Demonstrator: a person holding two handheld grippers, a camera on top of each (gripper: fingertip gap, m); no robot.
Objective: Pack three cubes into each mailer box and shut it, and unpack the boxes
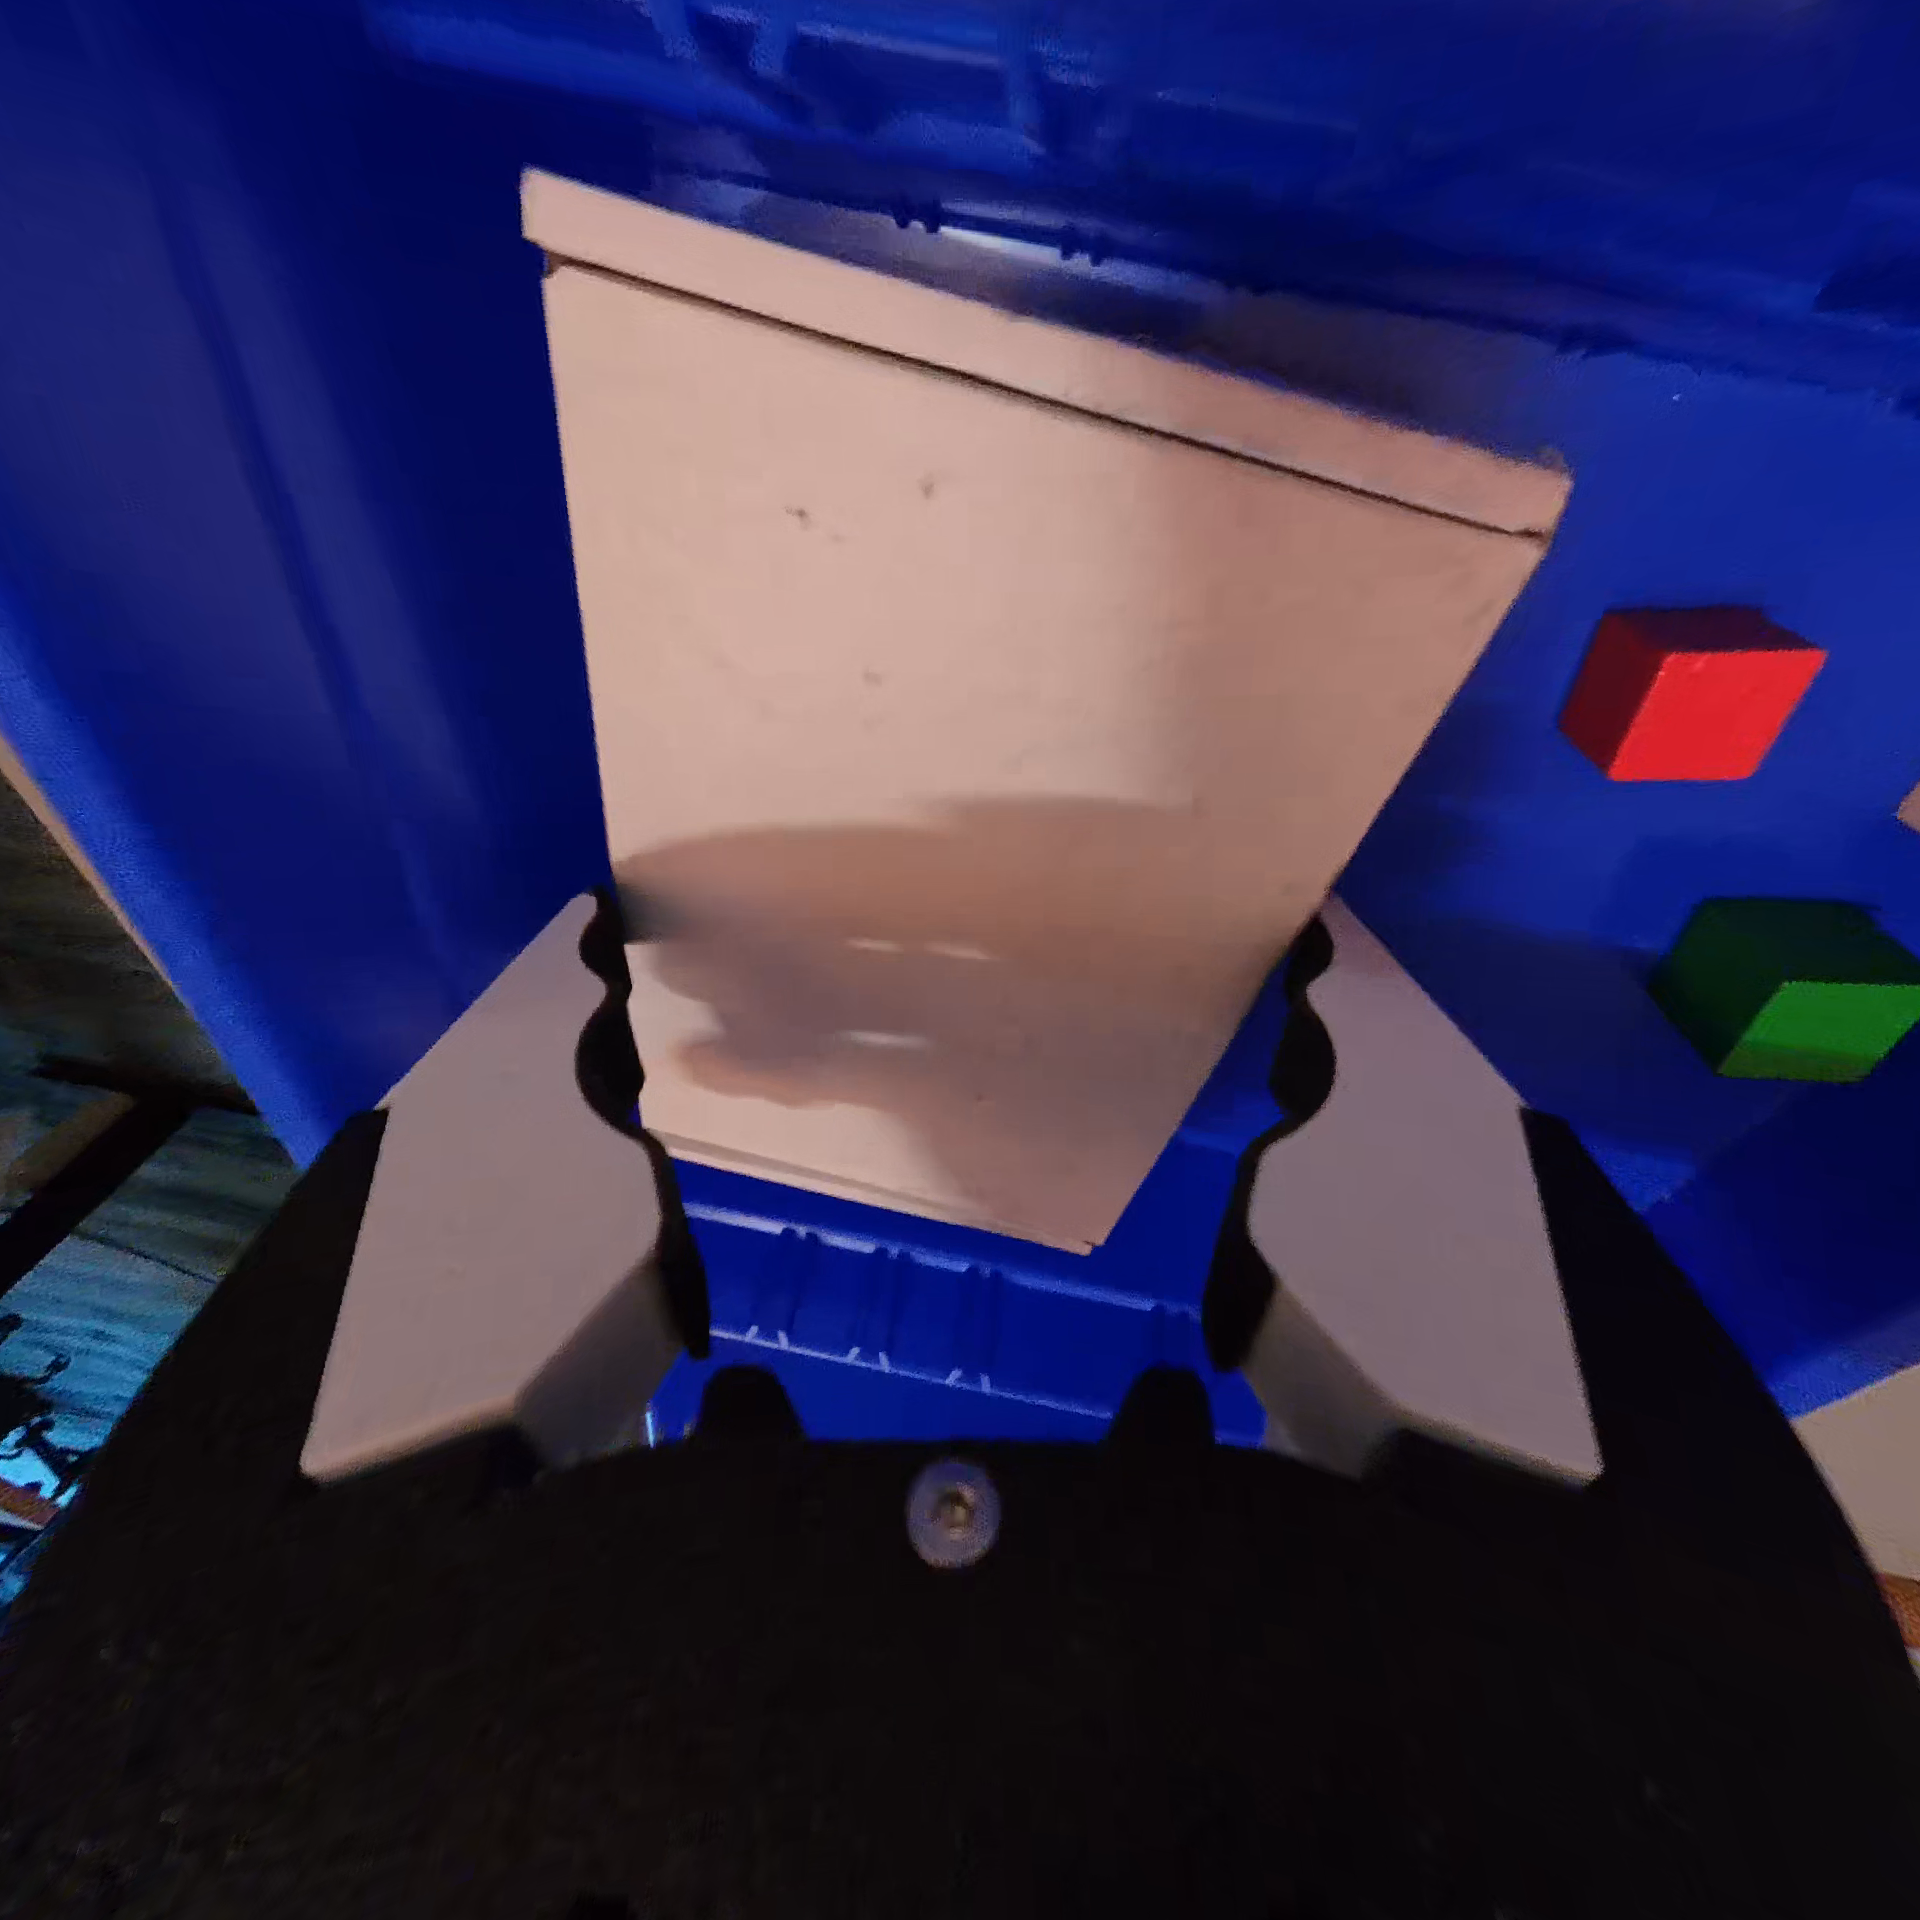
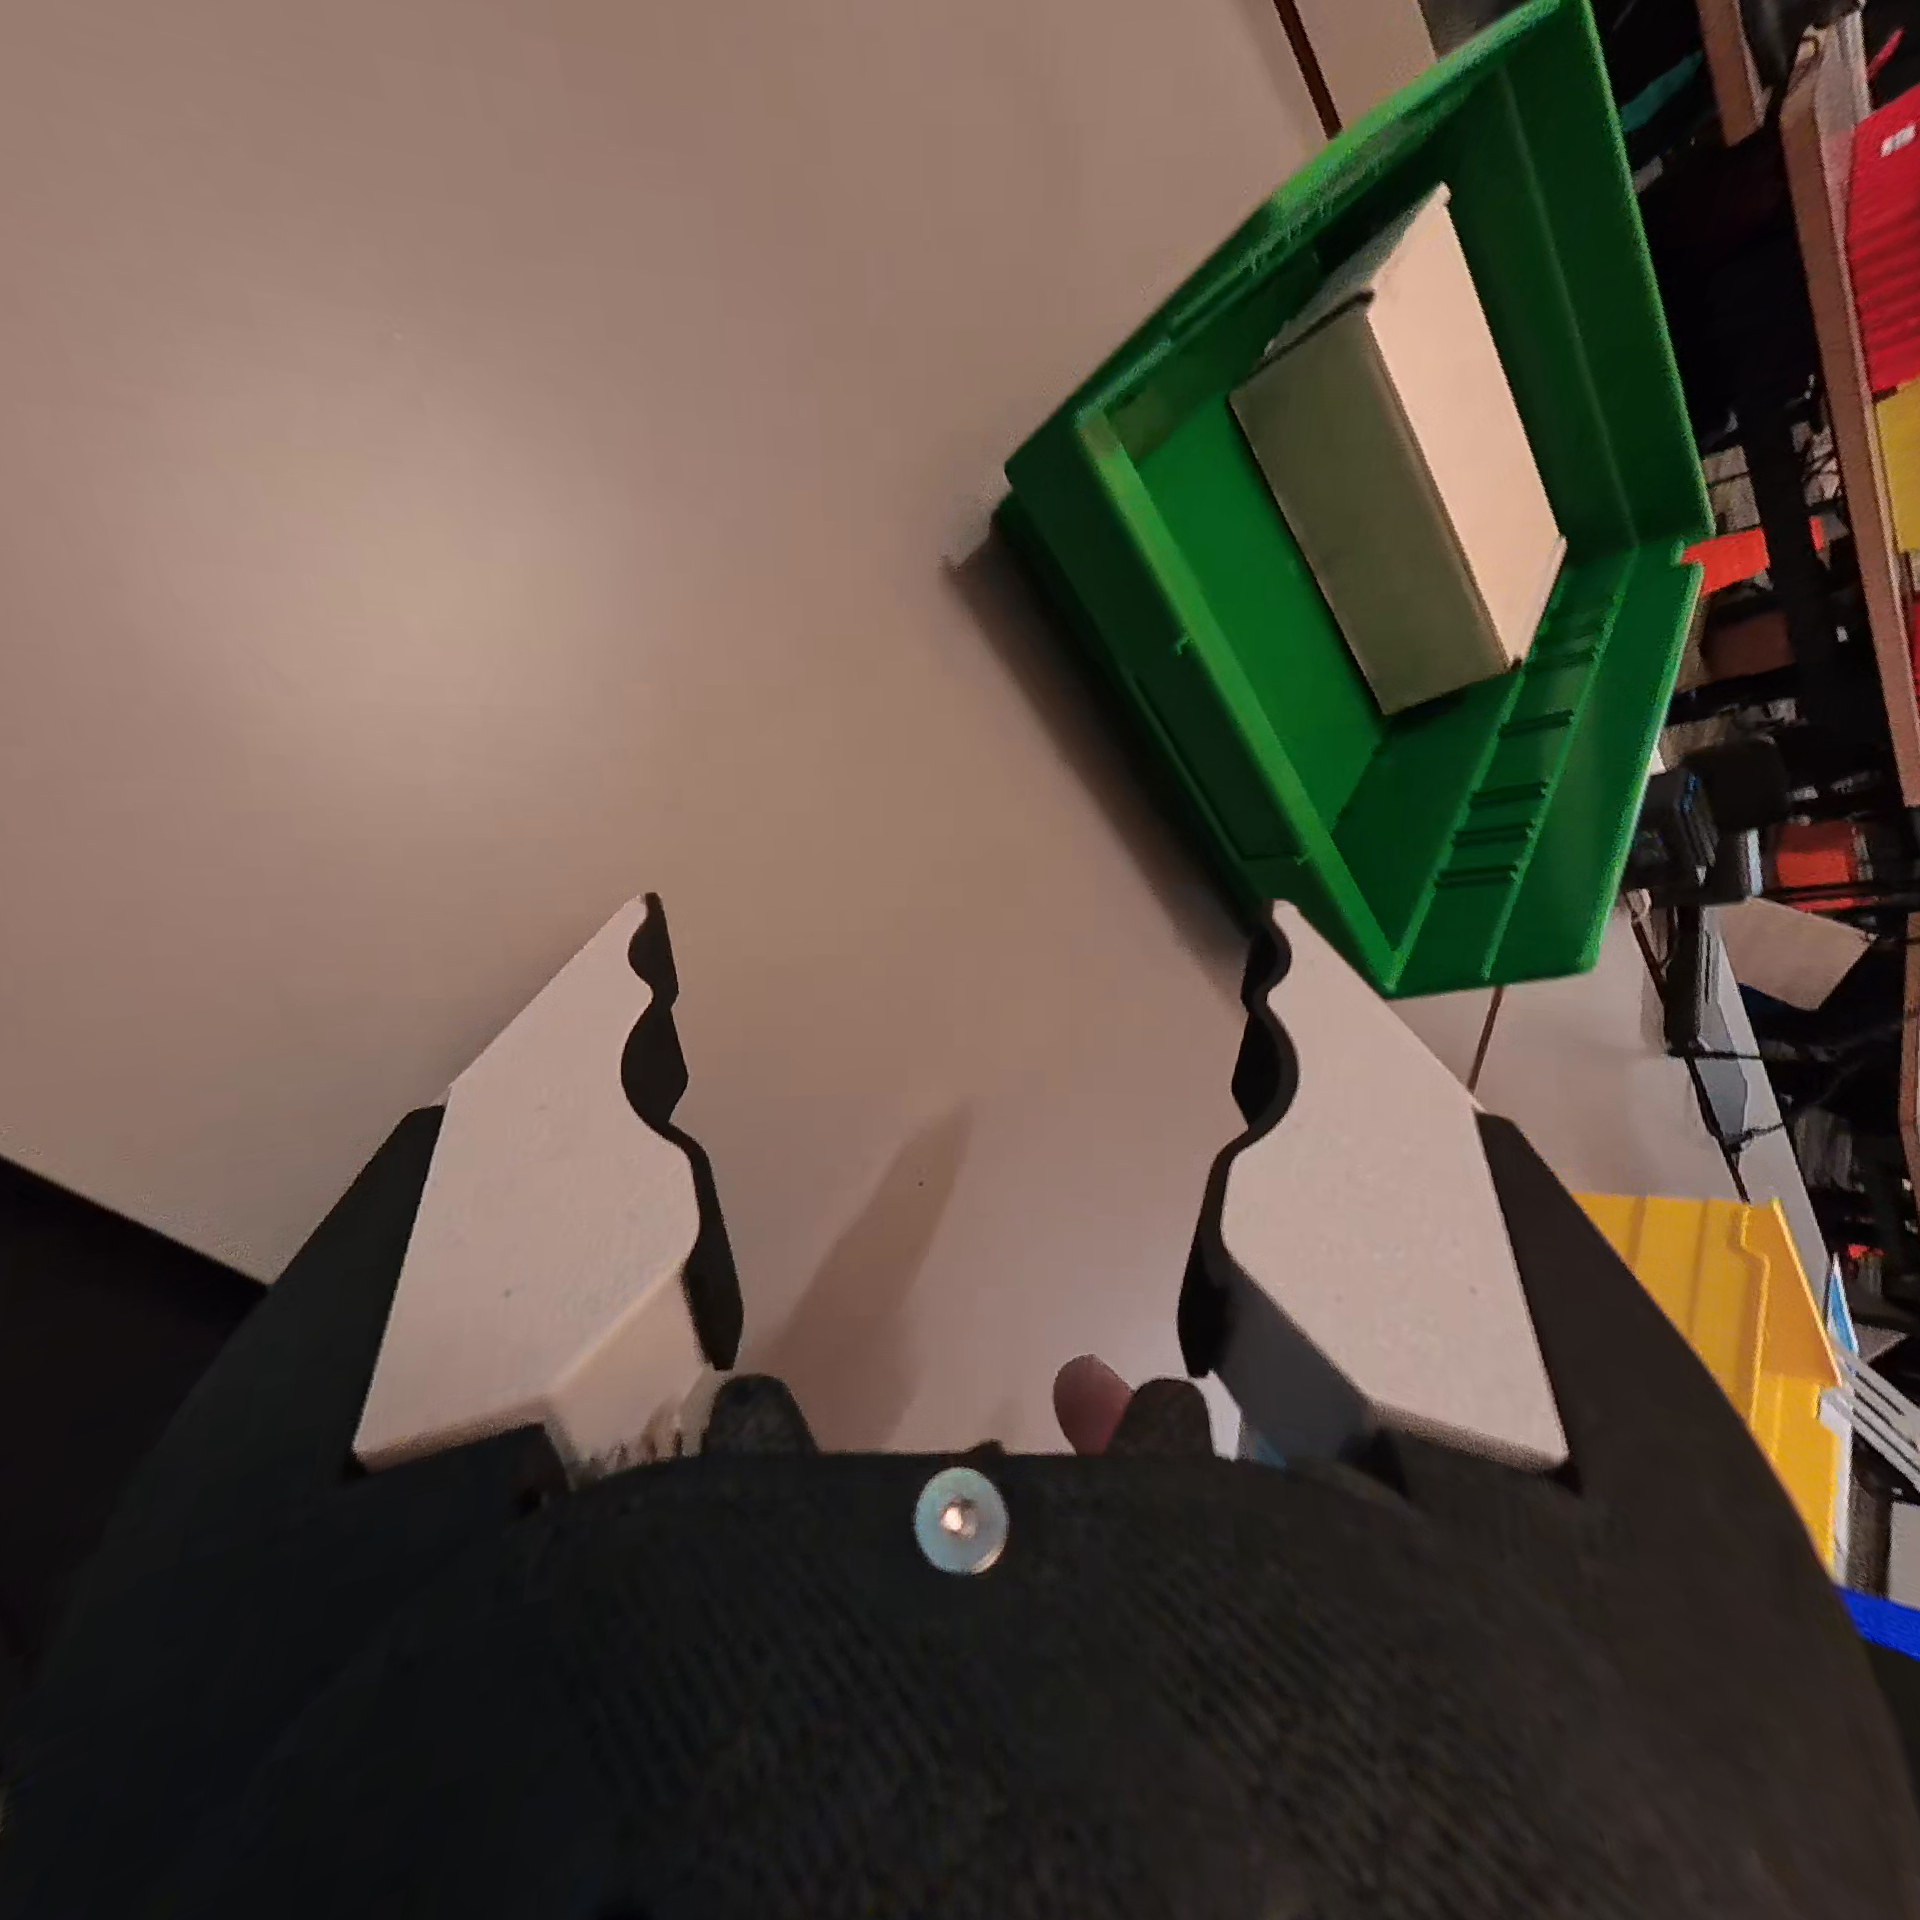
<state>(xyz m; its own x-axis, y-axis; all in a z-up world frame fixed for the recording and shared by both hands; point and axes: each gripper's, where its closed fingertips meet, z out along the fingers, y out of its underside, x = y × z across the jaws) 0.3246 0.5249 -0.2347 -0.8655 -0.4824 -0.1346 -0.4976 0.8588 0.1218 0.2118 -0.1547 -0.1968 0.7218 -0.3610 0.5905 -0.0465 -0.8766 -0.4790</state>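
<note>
Left gripper (image 1: pixel 956 935), jaws wide, straddling shut box (image 1: pixel 987 675) in blue bin (image 1: pixel 260 520), gripping nothing; red cube (image 1: pixel 1688 696), green cube (image 1: pixel 1797 992) just right; squeeze the sides squarely, lift level; right gripper (image 2: pixel 961 935) wide, empty, above bench (image 2: pixel 520 520); another box (image 2: pixel 1423 457) in green bin (image 2: pixel 1174 540).

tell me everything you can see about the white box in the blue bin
The mailer box is a flat white carton, cardboard by its look, lid shut with a dark seam along its far edge. Faint scuffs mark the top. It lies inside the blue bin. The left gripper, open, straddles its near end, its shadow on the lid; whether its fingers touch the sides is unclear.
</note>
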